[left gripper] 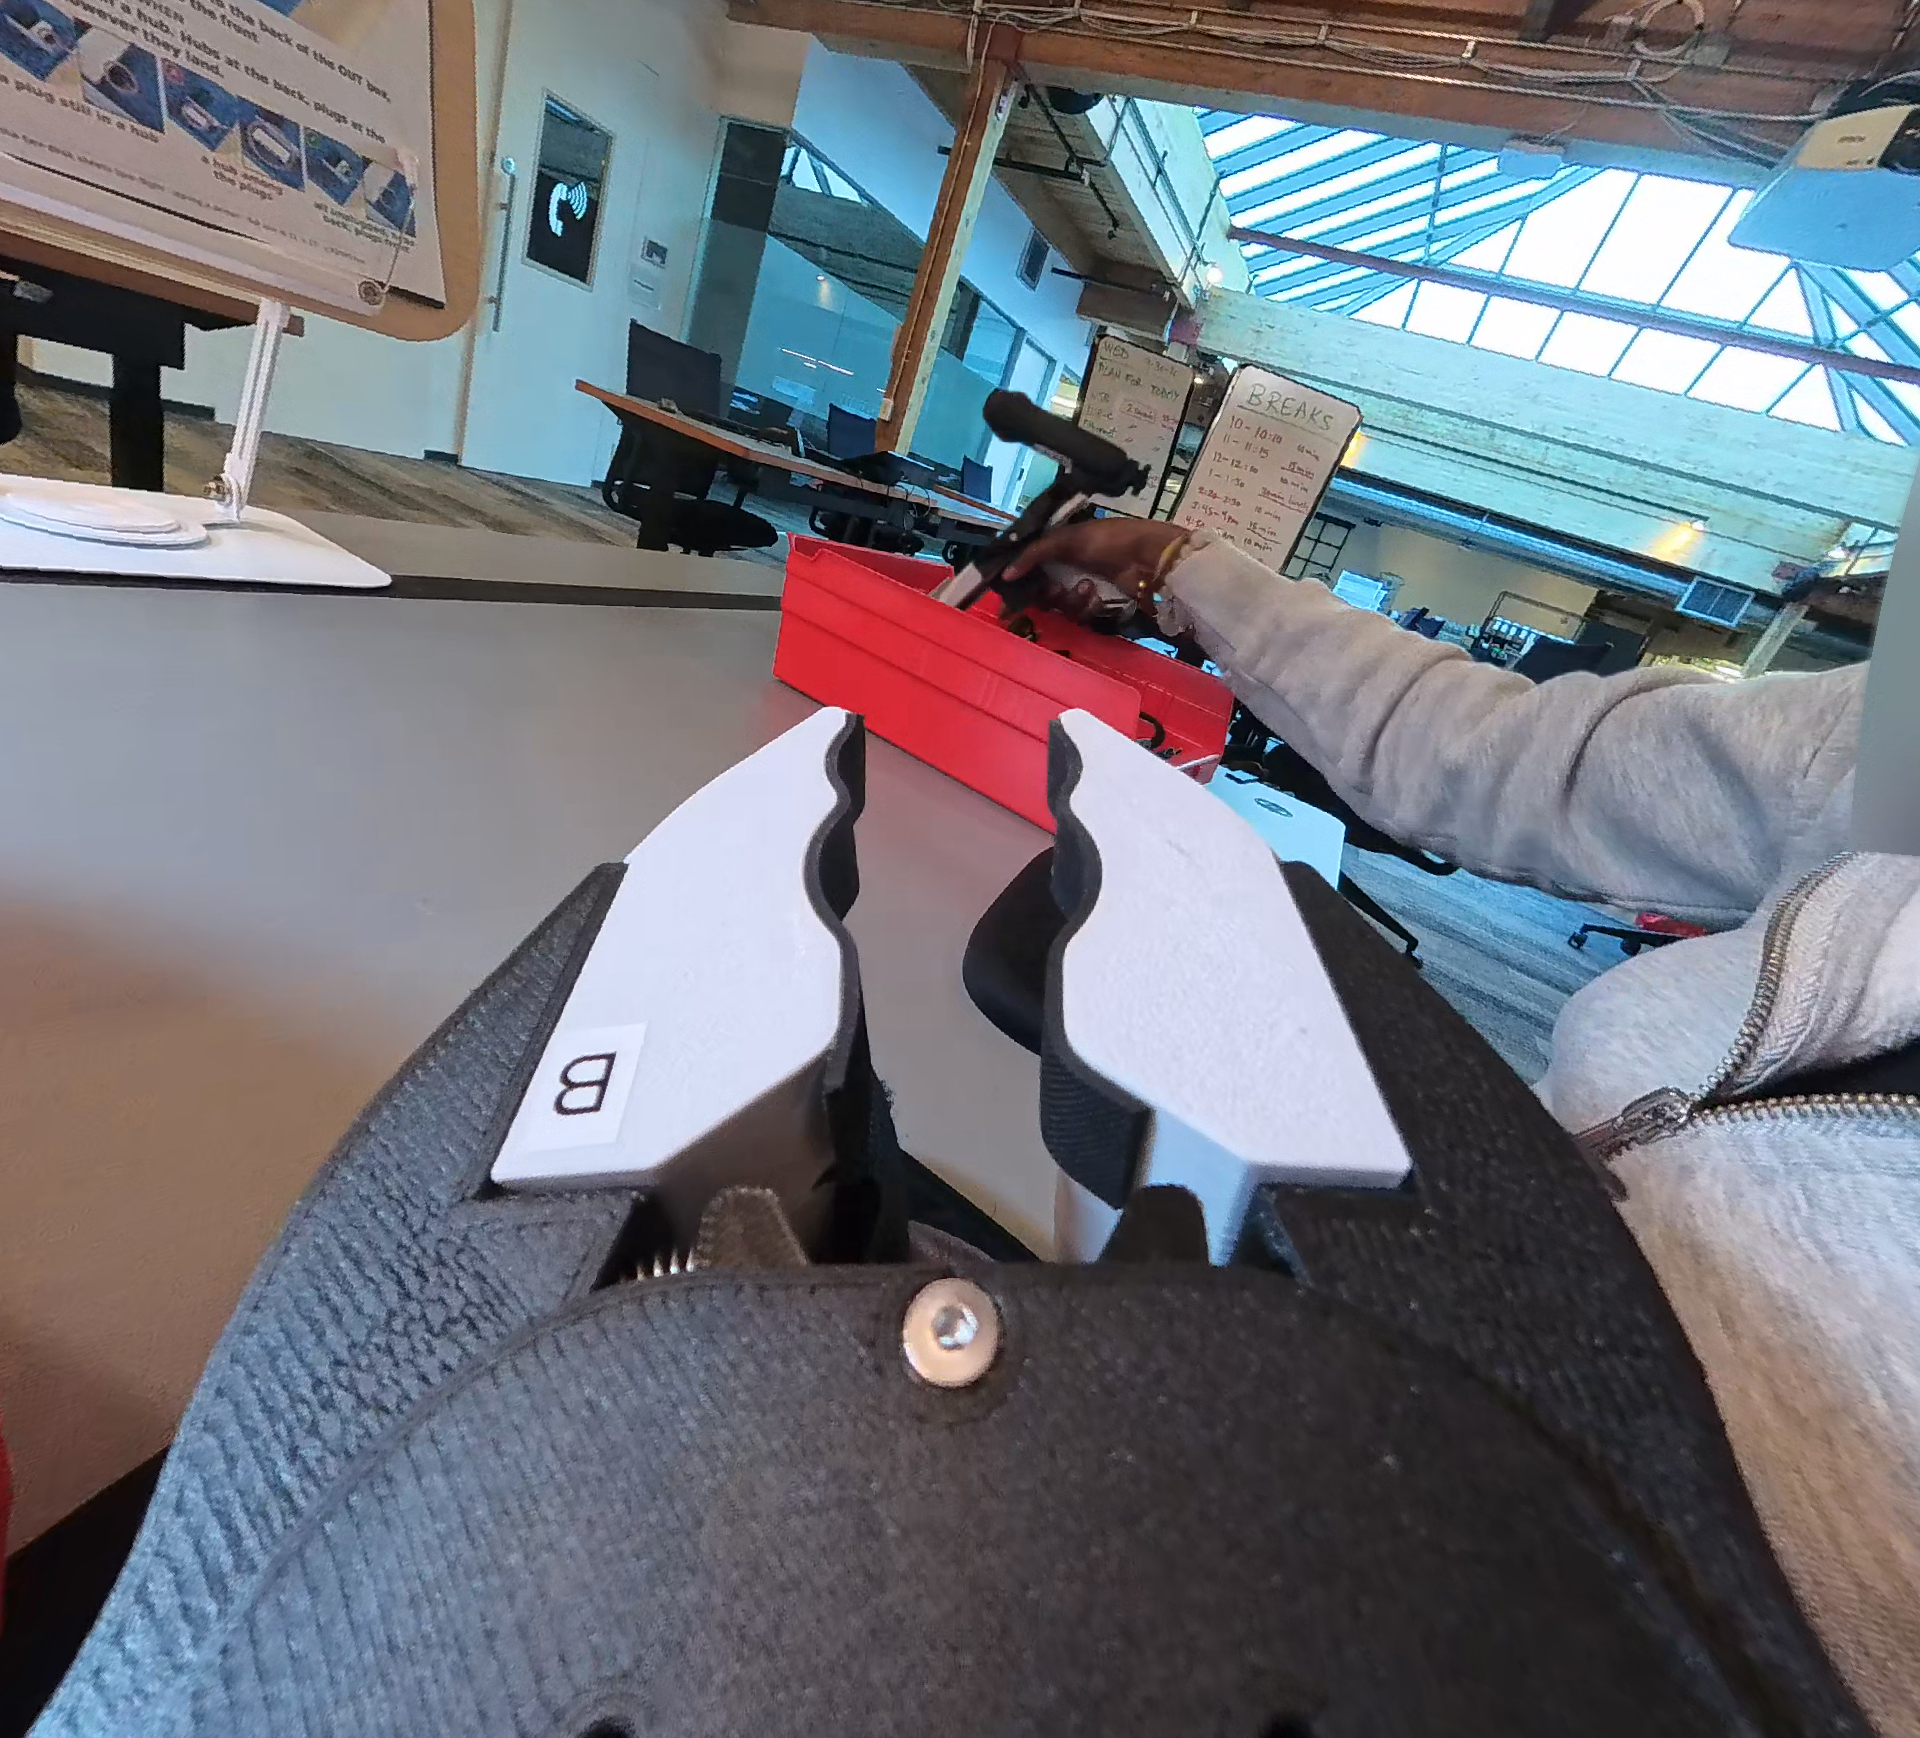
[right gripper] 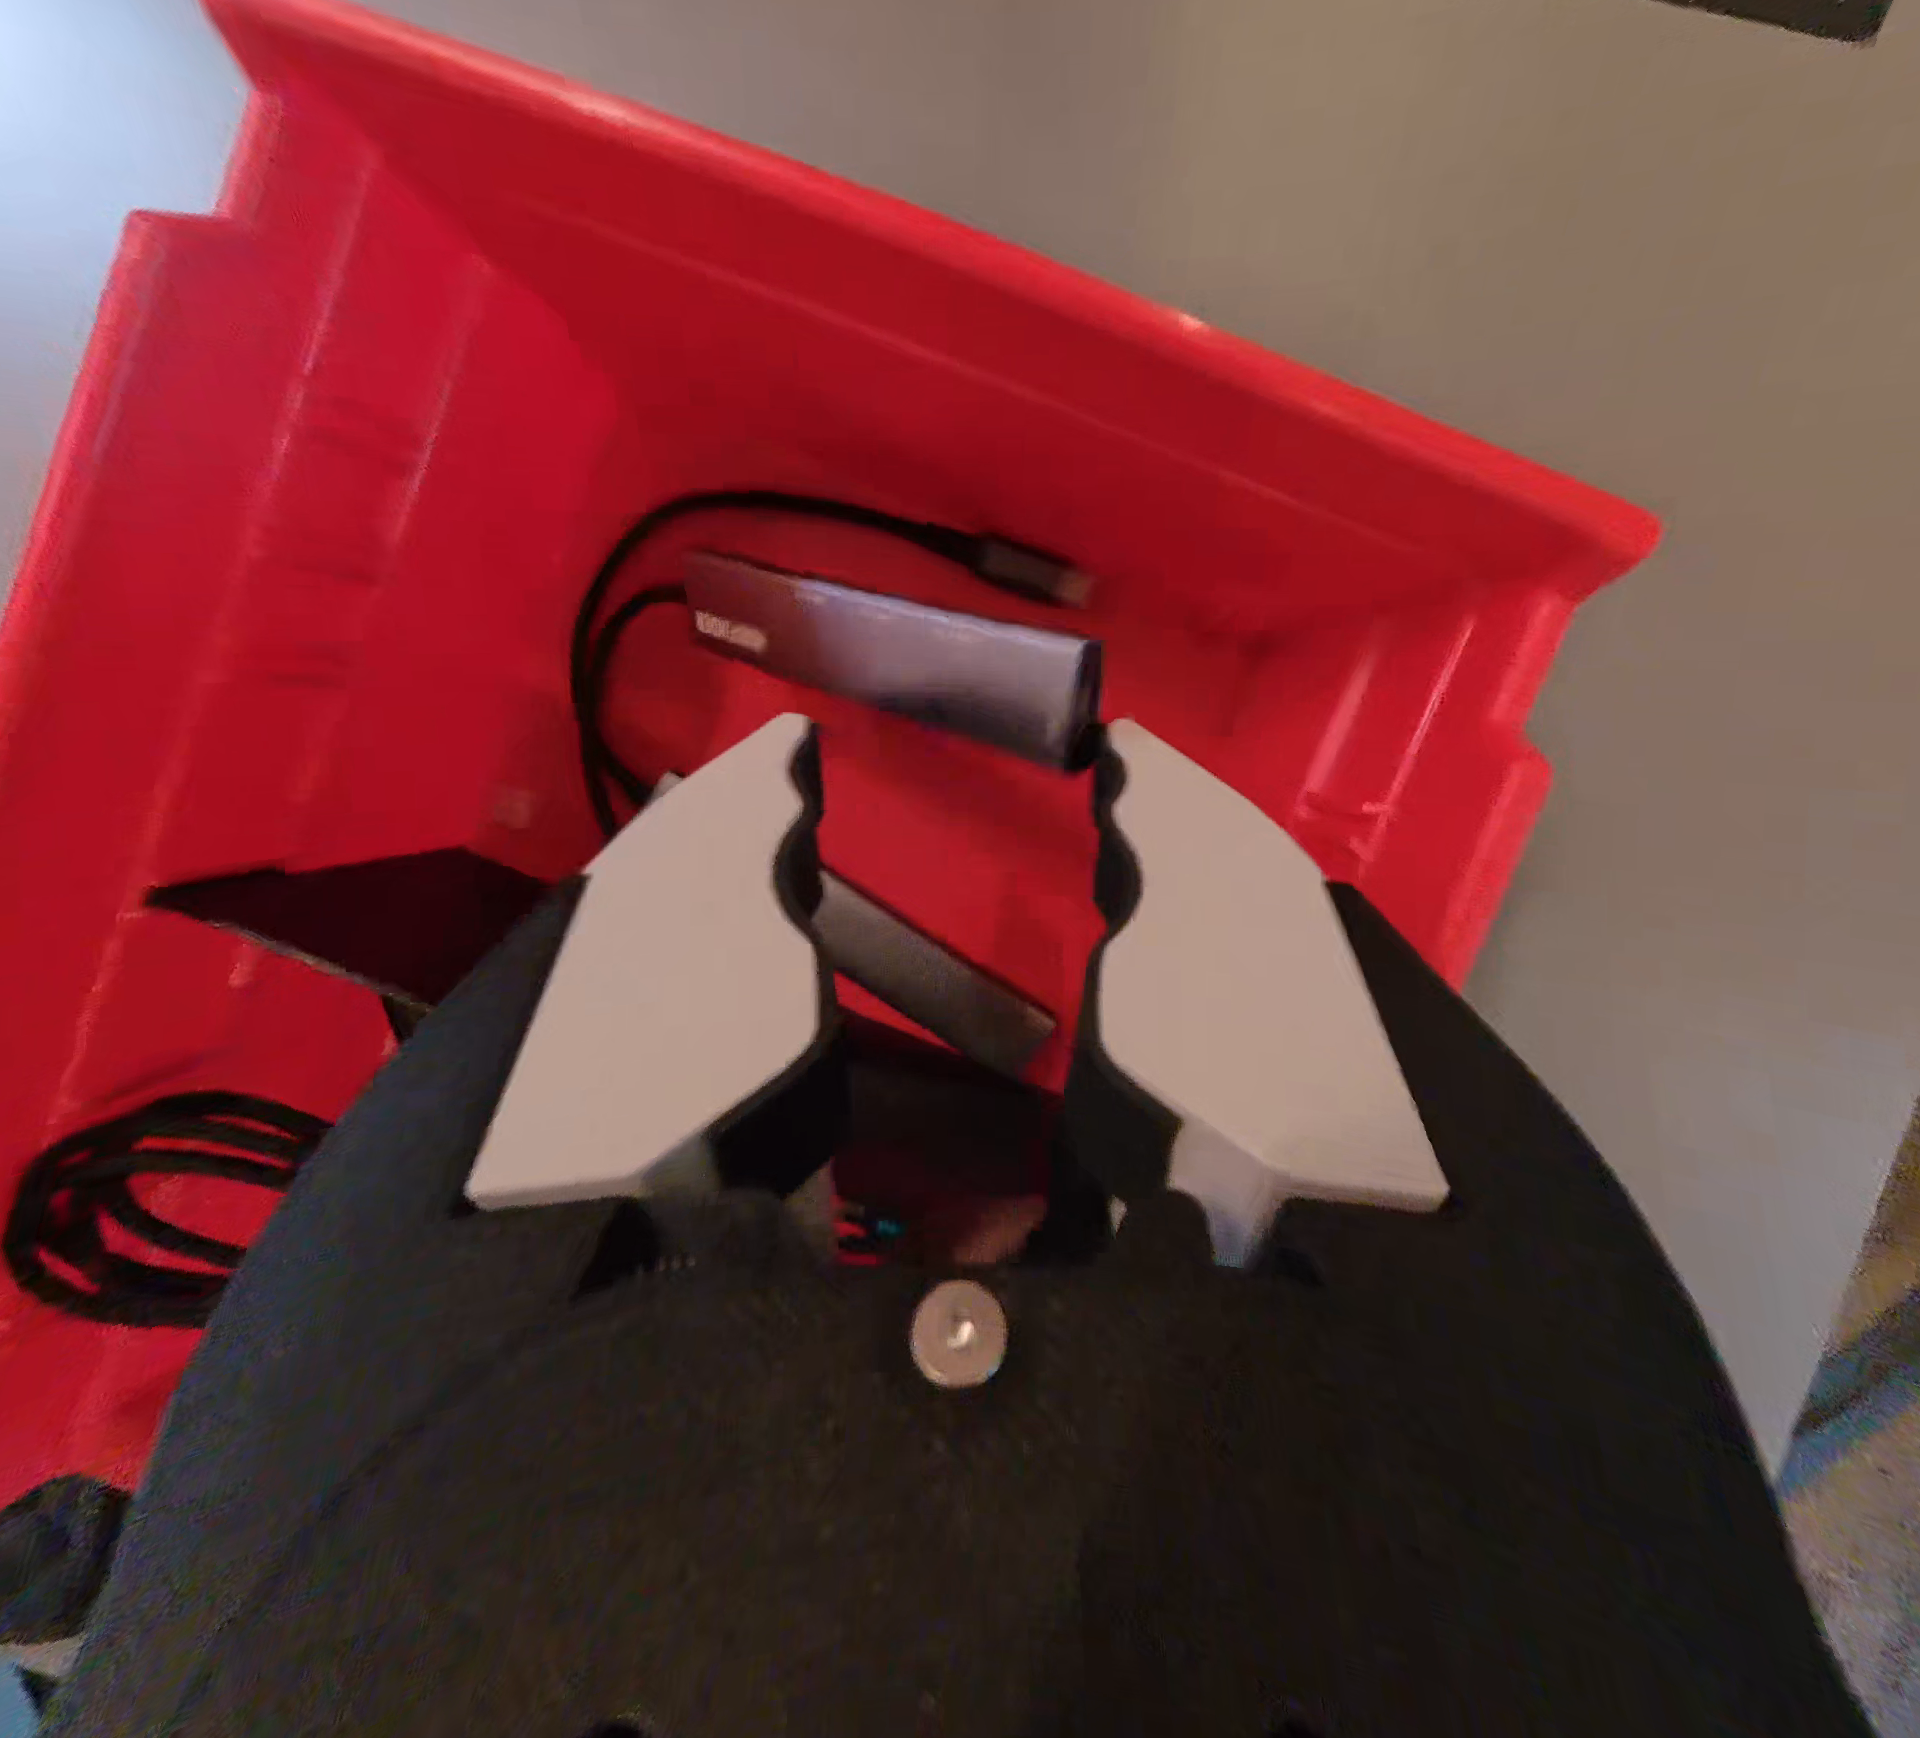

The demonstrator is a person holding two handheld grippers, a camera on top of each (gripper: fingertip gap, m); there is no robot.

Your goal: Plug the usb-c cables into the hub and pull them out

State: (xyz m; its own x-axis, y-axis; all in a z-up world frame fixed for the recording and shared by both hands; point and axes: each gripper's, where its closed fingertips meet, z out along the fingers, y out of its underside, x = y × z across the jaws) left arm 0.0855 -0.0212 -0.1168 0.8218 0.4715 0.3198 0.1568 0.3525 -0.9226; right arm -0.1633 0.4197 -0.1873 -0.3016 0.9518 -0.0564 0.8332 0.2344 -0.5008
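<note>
Our right claw point(right gripper: 956, 743) hangs wide, empty, over the red bin point(right gripper: 935, 317) holding the hub point(right gripper: 935, 649): light, rigid, slick metal, so we grip its long flat sides. Left claw point(left gripper: 951, 732) gapes idle above the tabletop point(left gripper: 364, 753).

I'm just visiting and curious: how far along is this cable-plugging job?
Barely begun, it seems. Nothing looks plugged in: the grey hub lies loose in the red bin, its cable beside it. In hand: the right gripper is open above the hub, holding nothing. The left gripper is open and empty over the table. Picking up, plugging and unplugging all remain.
</note>
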